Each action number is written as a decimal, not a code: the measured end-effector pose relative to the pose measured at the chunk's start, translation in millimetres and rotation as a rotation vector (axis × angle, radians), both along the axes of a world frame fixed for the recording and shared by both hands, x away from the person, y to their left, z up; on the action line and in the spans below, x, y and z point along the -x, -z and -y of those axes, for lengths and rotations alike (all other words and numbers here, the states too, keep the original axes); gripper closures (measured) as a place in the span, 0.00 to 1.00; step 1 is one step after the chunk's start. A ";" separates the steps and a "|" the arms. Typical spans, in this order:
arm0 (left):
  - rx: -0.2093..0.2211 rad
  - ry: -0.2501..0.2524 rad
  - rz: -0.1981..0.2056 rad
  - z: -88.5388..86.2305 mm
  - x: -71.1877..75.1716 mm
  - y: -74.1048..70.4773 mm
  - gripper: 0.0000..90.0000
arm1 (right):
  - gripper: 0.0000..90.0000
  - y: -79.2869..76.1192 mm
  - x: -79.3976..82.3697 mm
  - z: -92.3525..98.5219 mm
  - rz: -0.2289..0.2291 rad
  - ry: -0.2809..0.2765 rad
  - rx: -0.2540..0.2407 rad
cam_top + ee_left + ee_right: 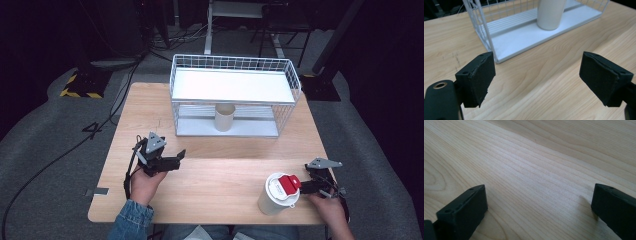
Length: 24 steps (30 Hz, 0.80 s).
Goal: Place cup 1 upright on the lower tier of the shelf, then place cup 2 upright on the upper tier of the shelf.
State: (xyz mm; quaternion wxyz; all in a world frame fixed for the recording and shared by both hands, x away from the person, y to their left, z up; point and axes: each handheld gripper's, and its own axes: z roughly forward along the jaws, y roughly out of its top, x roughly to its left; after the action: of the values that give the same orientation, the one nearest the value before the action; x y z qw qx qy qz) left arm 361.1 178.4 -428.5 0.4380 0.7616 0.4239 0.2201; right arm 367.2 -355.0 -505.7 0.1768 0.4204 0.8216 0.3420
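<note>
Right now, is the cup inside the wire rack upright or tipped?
Upright: the beige cup stands on the wire rack bottom shelf, sides vertical.

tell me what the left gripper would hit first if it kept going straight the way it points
Probably the white wire rack: the left gripper, jaws open and empty, aims over bare table at its near edge, with the paper cup on the lower shelf behind. Depth is unclear.

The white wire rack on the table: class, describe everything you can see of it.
The white wire rack looks like painted metal: a two-level frame with mesh sides, a flat white upper shelf and a slatted lower tray, open at the front. It stands upright at the far middle of the wooden table. A pale cup stands upright on its lower tray. Neither tool touches it.
</note>
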 end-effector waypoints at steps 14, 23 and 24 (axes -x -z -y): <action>-0.080 0.010 -0.069 -14.6 12.1 20.2 0.16 | 0.01 0.0 0.0 0.0 0.000 0.000 0.000; -0.086 -0.006 -0.129 -31.5 18.4 38.6 0.16 | 0.01 -0.1 2.6 0.4 0.000 0.006 0.001; -0.101 -0.019 -0.146 -34.6 18.5 43.5 0.16 | 0.01 -0.1 2.4 0.5 0.000 0.005 0.001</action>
State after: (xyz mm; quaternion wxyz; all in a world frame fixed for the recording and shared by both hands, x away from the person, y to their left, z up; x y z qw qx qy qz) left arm 342.7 212.9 -472.0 0.3650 0.7927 0.4502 0.1892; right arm 364.8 -355.5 -505.6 0.1778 0.4223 0.8208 0.3411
